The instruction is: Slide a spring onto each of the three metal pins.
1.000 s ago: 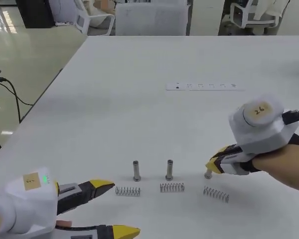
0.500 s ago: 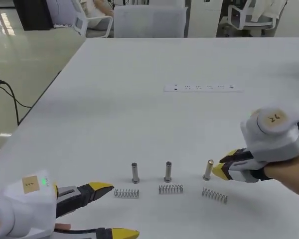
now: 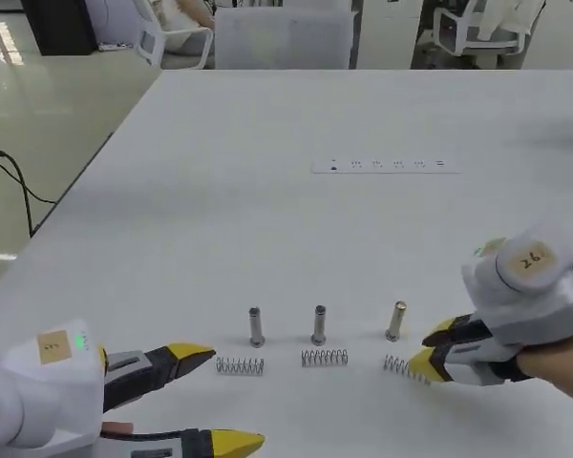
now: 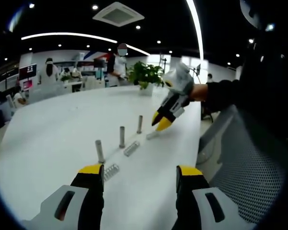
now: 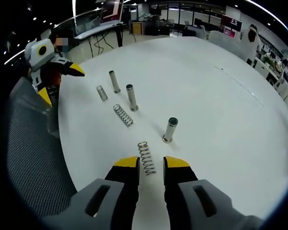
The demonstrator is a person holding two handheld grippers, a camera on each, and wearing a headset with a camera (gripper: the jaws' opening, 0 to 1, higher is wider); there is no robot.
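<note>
Right gripper (image 3: 422, 349) over white office table (image 3: 267, 219).

White table (image 3: 267, 219); power strip (image 3: 387, 165); office chairs (image 3: 282, 38) beyond

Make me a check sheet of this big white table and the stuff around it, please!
Surface: white table, smooth.
Job's things: left pin, middle pin, right pin stand upright; left spring, middle spring, right spring lie flat before them, none on a pin.
Clutter: socket strip, far from the pins.
Grippers: left gripper open, holding nothing; right gripper open, jaws either side of the right spring's end.
Cables: black cable on the floor, left of the table.
Surroundings: office chairs beyond the far edge.
</note>
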